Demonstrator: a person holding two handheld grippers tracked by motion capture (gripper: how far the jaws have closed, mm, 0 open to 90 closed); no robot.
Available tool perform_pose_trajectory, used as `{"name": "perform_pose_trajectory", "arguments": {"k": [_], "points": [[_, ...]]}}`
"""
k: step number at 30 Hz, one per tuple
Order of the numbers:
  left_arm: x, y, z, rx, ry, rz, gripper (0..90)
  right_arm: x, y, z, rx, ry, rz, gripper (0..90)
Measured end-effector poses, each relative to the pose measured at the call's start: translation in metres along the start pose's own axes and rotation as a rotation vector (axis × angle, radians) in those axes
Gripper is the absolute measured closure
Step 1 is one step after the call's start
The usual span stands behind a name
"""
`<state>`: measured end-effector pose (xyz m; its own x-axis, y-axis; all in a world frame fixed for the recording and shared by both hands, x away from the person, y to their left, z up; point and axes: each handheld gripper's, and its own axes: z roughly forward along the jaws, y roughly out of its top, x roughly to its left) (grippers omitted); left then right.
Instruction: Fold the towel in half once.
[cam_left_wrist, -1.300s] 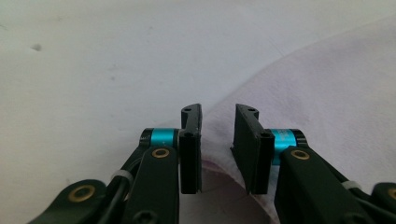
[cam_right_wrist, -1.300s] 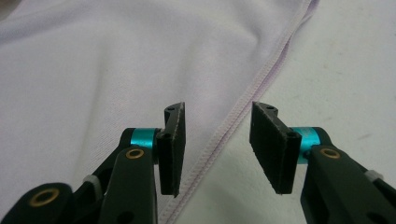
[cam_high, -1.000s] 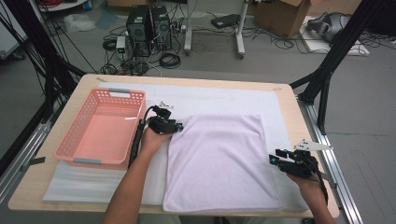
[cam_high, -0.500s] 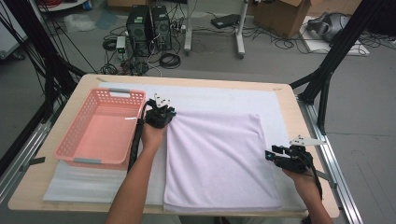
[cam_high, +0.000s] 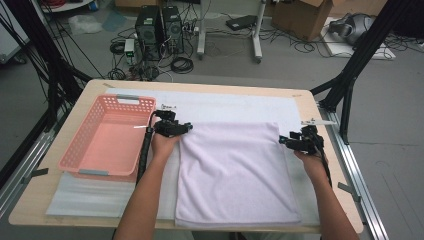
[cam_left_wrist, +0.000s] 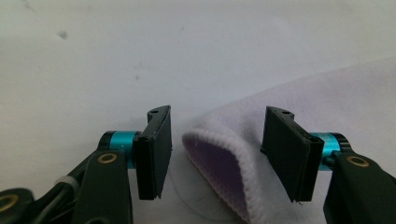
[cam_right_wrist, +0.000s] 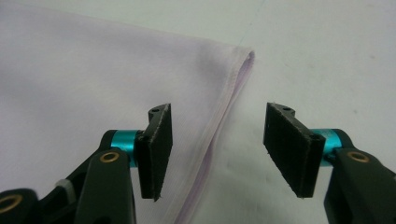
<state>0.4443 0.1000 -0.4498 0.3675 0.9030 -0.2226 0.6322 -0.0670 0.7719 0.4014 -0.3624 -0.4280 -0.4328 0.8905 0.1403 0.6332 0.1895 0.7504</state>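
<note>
Your towel (cam_high: 235, 172) lies flat on the white mat (cam_high: 230, 105) that covers the tabletop (cam_high: 320, 220), folded into a rectangle whose long axis runs from you toward the far edge; the near short edge sits by the tabletop's front rim and the far short edge points away from you. Your left gripper (cam_high: 172, 129) sits at the towel's far left corner, just beside the pink basket (cam_high: 82, 162), which stands to the left of the towel and apart from it. In the left gripper view, the fingers (cam_left_wrist: 156, 151) have just been opening and now stand wide, with the rolled, hemmed corner of the towel (cam_left_wrist: 233, 158) lying between them; neither pad presses on it. Your right gripper (cam_high: 295, 142) is at the far right corner, over the towel's right long edge. In the right gripper view, its fingers (cam_right_wrist: 156, 151) have also just been opening and stand wide, astride that edge: the layered hem runs up between them toward the corner (cam_right_wrist: 243, 53), the left pad over the cloth and the right pad over bare mat, and neither grips the towel (cam_right_wrist: 93, 79). Both your forearms come in from the near side, one along each long edge of the towel.
</note>
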Motion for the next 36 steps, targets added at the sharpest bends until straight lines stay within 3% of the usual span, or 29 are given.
{"name": "perform_pose_trajectory", "arguments": {"k": [3,4,5,6,7,8,10,11,12,14,15,16,18,20,21,22,24,25,27,28,30,33,36], "points": [[-0.004,0.000,0.001,0.004,0.031,0.040,46.7,-0.004,0.012,0.021,0.020,0.004,0.032,37.9],[-0.004,-0.001,0.000,0.008,0.043,0.070,52.7,-0.003,0.016,0.027,0.027,-0.007,0.029,37.7],[-0.004,-0.001,0.000,0.008,0.043,0.070,61.6,-0.003,0.020,0.034,0.044,-0.017,0.026,36.4],[-0.004,-0.001,0.000,0.010,0.001,0.073,69.5,-0.002,0.022,0.041,0.059,-0.028,0.021,36.4],[-0.006,-0.002,0.001,0.011,-0.005,0.087,78.9,-0.001,0.024,0.048,0.075,-0.033,0.023,35.6],[-0.008,-0.002,0.002,0.007,-0.003,0.098,81.0,0.002,0.026,0.053,0.084,-0.055,0.013,37.0],[-0.007,-0.001,0.002,0.003,-0.006,0.066,83.9,0.009,0.028,0.057,0.087,-0.119,-0.027,46.1],[-0.006,0.000,0.001,-0.007,-0.003,0.064,84.6,0.011,0.028,0.057,0.080,-0.114,-0.028,60.6],[-0.007,0.001,-0.001,-0.035,0.008,0.076,85.0,0.012,0.028,0.057,0.074,-0.053,-0.029,84.2],[-0.009,0.008,-0.008,-0.134,0.018,0.089,85.3,0.019,0.030,0.058,0.080,-0.065,-0.077,85.0],[-0.010,0.011,-0.011,-0.192,0.018,0.092,85.3,0.018,0.030,0.057,0.078,-0.057,-0.074,85.4],[-0.010,0.013,-0.014,-0.232,0.025,0.100,85.2,0.014,0.031,0.054,0.049,-0.047,-0.051,85.6],[-0.010,0.020,-0.018,-0.236,0.037,0.127,85.2,0.007,0.034,0.044,-0.049,-0.032,0.005,85.7],[-0.012,0.030,-0.023,-0.294,0.042,0.148,85.2,0.009,0.040,0.035,-0.142,-0.040,-0.032,85.7],[-0.014,0.034,-0.025,-0.325,0.043,0.140,85.1,0.011,0.043,0.030,-0.186,-0.054,-0.059,85.8],[-0.014,0.037,-0.026,-0.331,0.047,0.140,84.9,0.013,0.045,0.027,-0.220,-0.074,-0.077,85.7],[-0.015,0.040,-0.022,-0.306,0.046,0.123,78.4,0.014,0.047,0.025,-0.263,-0.111,-0.060,84.9],[-0.014,0.039,-0.020,-0.285,0.046,0.098,65.4,0.014,0.047,0.026,-0.280,-0.128,-0.050,80.8],[-0.010,0.035,-0.016,-0.205,0.042,0.052,48.3,0.011,0.046,0.029,-0.260,-0.146,0.001,53.3],[-0.009,0.032,-0.014,-0.170,0.037,0.041,42.9,0.010,0.045,0.031,-0.232,-0.150,0.024,49.3],[-0.007,0.024,-0.014,-0.153,0.040,0.032,42.1,0.008,0.043,0.030,-0.197,-0.147,0.016,49.5],[-0.004,0.018,-0.013,-0.059,0.030,0.016,39.2,0.007,0.040,0.025,-0.191,-0.129,0.016,49.5],[-0.006,0.010,-0.019,-0.075,0.043,0.026,47.4,0.008,0.039,0.021,-0.174,-0.121,0.006,49.6]]}}
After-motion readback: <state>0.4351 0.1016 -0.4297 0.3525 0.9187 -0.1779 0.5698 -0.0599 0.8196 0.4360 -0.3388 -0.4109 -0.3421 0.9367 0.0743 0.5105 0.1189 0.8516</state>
